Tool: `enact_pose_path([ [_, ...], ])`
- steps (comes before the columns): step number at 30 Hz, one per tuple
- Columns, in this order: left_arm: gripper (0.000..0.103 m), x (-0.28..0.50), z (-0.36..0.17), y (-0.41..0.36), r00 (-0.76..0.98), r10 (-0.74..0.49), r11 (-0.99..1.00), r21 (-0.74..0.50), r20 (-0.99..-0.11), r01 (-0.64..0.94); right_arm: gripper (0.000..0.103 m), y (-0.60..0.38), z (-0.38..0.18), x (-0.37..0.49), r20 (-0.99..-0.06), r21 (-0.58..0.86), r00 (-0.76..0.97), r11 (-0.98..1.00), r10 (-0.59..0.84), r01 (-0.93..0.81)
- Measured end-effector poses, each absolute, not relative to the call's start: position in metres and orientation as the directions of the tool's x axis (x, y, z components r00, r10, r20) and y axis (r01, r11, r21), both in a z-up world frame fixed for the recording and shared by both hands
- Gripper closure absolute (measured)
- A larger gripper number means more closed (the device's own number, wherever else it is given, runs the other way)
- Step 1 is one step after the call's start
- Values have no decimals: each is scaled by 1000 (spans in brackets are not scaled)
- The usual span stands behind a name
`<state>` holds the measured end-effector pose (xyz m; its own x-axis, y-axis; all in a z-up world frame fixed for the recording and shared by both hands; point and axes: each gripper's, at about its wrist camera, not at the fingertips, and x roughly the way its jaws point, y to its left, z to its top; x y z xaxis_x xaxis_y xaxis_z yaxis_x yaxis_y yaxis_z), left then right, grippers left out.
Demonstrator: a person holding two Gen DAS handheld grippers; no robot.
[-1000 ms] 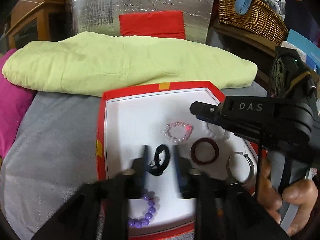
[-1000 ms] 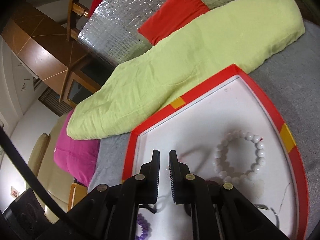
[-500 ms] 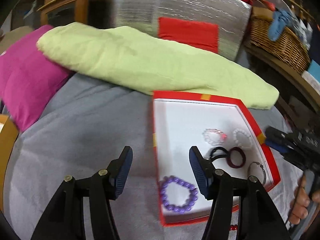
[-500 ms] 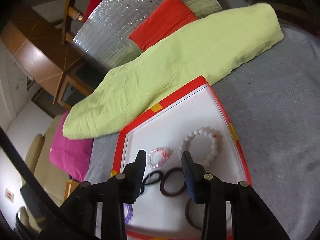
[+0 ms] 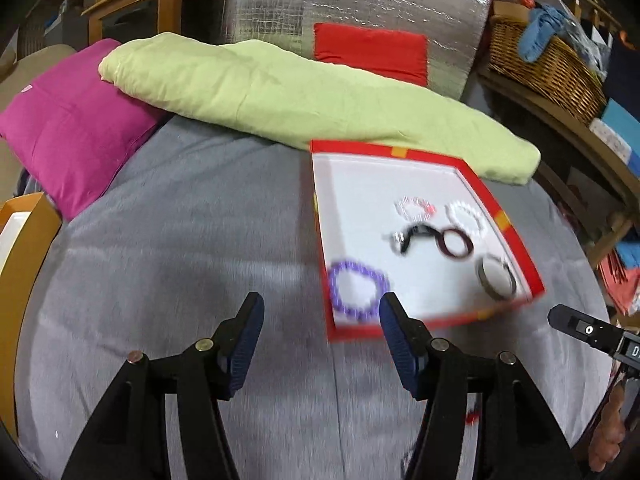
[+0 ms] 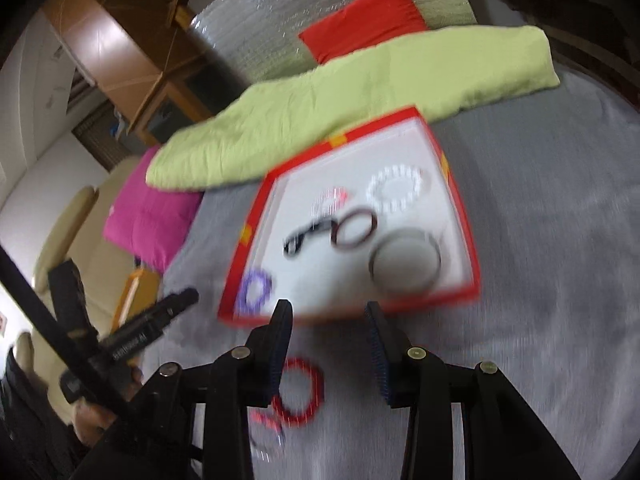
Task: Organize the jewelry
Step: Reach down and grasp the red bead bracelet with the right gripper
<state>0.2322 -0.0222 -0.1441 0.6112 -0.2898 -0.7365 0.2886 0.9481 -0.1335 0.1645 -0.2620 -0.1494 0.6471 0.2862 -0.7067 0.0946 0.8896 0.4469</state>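
While both tools (image 5: 320,312) (image 6: 328,316) stand apart, empty, approach the red bracelet (image 6: 298,392) just outside the tray (image 6: 464,216) slowly; grip one side.

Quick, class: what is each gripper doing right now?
Left gripper: open, holding nothing.
Right gripper: open, holding nothing.

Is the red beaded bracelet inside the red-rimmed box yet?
No, the red beaded bracelet lies on the grey cloth, outside the red-rimmed box.
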Motion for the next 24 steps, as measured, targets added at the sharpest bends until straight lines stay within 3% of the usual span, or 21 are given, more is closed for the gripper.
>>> enact_pose_path([
  [11,42,138,-159,16,604,-307,949,-190,-735,251,63,-228,-176,152,-784,386,551,920,286,72],
  [24,42,116,-168,31,620,-268,959,-143,-738,245,62,-198,-200,165,-844,233,506,971,180,43],
])
